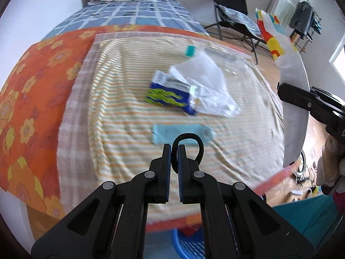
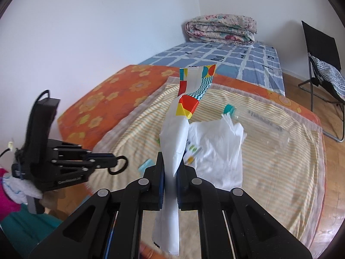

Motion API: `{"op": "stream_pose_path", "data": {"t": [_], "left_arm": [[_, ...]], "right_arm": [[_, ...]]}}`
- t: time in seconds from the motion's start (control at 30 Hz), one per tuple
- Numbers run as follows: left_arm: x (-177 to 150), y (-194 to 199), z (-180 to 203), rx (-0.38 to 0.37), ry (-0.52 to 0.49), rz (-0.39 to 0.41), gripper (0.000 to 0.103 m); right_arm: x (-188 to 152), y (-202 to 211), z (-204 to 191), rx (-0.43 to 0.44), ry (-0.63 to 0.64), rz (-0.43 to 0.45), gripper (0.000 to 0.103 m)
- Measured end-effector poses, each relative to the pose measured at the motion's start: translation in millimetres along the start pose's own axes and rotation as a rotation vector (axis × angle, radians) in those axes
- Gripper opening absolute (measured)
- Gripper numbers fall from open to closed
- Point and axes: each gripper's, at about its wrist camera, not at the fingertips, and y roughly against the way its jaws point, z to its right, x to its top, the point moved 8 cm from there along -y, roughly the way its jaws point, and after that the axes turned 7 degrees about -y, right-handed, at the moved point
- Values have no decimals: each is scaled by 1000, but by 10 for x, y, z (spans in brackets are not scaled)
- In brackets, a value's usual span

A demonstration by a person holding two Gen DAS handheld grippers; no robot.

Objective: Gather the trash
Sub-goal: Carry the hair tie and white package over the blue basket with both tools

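The left gripper [image 1: 174,149] fills the lower centre of its own view, jaws pinched together on a black loop [image 1: 195,144]. The right gripper [image 2: 171,166], also lower centre, clamps a white paper wrapper [image 2: 174,142]; the holding hands seem mostly hidden.

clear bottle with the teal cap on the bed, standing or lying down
Lying down. The clear bottle rests on its side on the striped blanket, its teal cap pointing sideways beside the white plastic bag.
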Motion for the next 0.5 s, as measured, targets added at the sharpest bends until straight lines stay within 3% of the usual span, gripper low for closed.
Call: {"op": "stream_pose_path", "data": {"t": [0.27,0.5], "left_arm": [[-361,210,531,-61,-39,-6,4],[-744,207,866,-89,-69,-38,4]], "right_arm": [[-511,464,-202,-15,44,39,7],[-950,582,-230,-16,19,31,7]]}}
